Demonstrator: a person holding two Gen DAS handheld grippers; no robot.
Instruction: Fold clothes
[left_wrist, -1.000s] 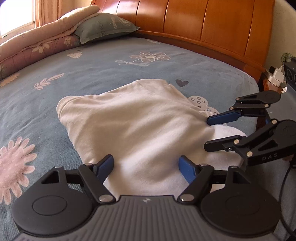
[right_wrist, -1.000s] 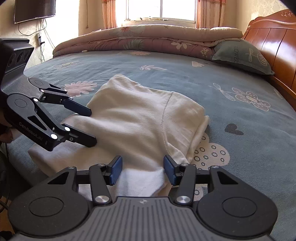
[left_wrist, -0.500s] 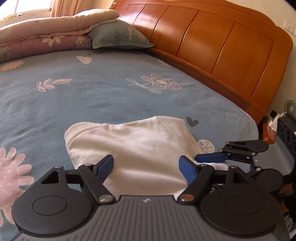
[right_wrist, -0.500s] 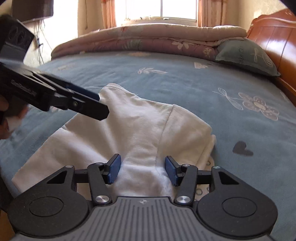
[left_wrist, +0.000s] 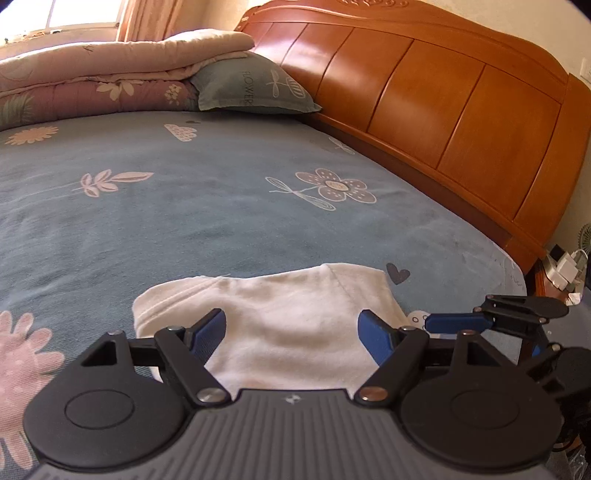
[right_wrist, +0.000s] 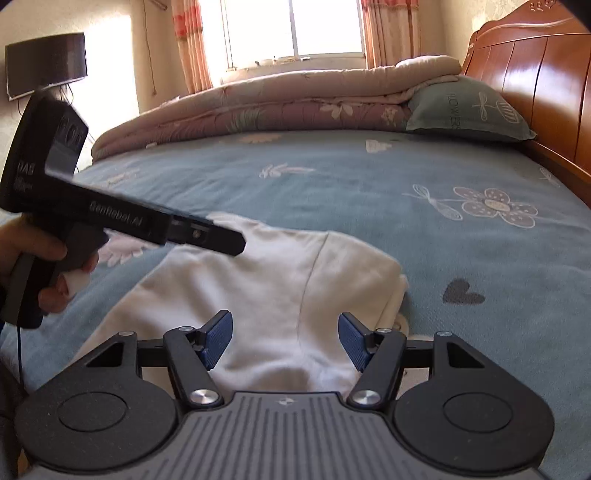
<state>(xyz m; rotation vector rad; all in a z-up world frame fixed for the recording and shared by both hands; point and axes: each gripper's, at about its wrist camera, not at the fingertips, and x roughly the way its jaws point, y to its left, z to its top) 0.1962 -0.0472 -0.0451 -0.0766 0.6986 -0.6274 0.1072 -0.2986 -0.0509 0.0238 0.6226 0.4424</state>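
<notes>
A folded white garment (left_wrist: 295, 314) lies on the blue flowered bed sheet (left_wrist: 221, 206) near the bed's front edge; it also shows in the right wrist view (right_wrist: 280, 284). My left gripper (left_wrist: 293, 334) is open and empty, above the garment's near part. It appears side-on in the right wrist view (right_wrist: 207, 236), over the garment's left side. My right gripper (right_wrist: 284, 338) is open and empty above the garment's near right part. It shows at the right of the left wrist view (left_wrist: 458, 325), beside the garment's right edge.
A wooden headboard (left_wrist: 443, 110) runs along the right side of the bed. A grey-green pillow (left_wrist: 255, 88) and a rolled quilt (left_wrist: 92, 85) lie at the far end. A bedside stand with white items (left_wrist: 561, 269) is at the right. A wall TV (right_wrist: 44, 74) hangs left.
Both grippers have lifted and drawn back from the garment and tilted up, so more of the bed shows. Both stay open. The garment has not moved.
</notes>
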